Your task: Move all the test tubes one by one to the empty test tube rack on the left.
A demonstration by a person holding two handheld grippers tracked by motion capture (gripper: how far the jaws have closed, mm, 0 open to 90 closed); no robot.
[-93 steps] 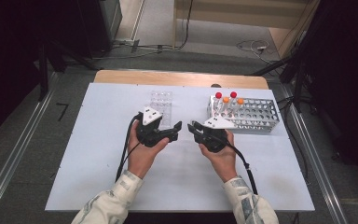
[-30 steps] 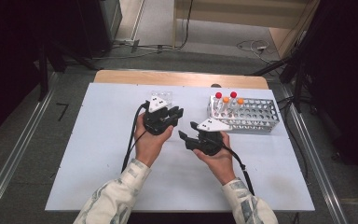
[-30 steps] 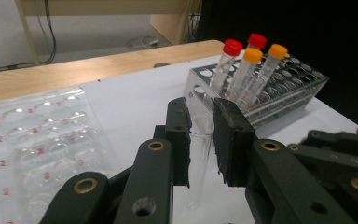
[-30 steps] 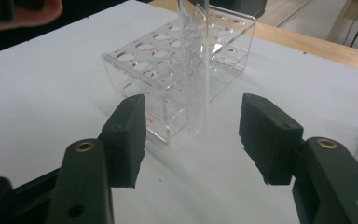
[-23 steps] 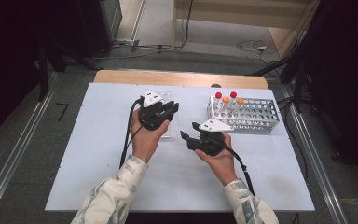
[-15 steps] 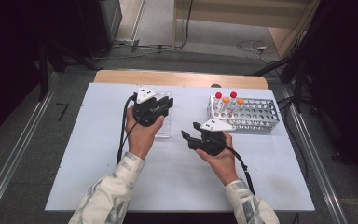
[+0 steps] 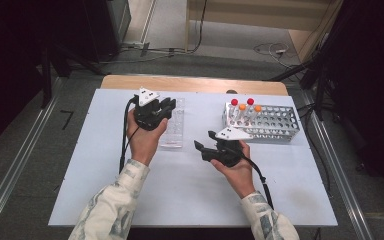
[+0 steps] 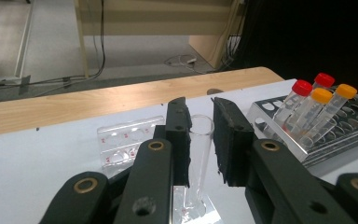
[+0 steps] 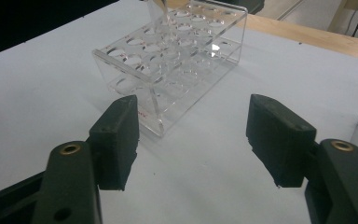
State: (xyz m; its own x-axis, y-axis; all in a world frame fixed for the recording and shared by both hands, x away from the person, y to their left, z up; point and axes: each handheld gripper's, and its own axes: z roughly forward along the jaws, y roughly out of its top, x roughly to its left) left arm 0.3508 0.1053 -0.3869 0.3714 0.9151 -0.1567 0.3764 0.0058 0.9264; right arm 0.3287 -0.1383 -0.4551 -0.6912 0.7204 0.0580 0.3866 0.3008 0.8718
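Between the two black jaws of the left gripper (image 8: 200, 140) stands a clear glass tube (image 8: 198, 158), upright with its open mouth at the top; the jaws sit close on either side of it, one pad against its wall, though whether both press it firmly cannot be told for sure, and it reads as grasped. The tube's round bottom reaches down into the clear plastic rack (image 8: 126, 142), which lies on the white table (image 7: 190, 195) near the middle of the far edge. From above, the left gripper (image 7: 152, 112) hangs over the far end of that clear rack (image 7: 172, 132), held in the person's left hand (image 7: 142, 142). Nearer the middle of the table, the right gripper (image 7: 207, 145) rests in the right hand (image 7: 235, 167) with its jaws spread wide and nothing between them, pointed toward the clear rack (image 9: 177, 51) and well apart from it. Toward the far right corner stands a metal rack (image 7: 267, 122) with four capped tubes at its left end, two with red caps (image 7: 242, 102) and two with orange caps (image 7: 250, 107). Along the far edge runs a strip of bare wood (image 7: 190, 84).
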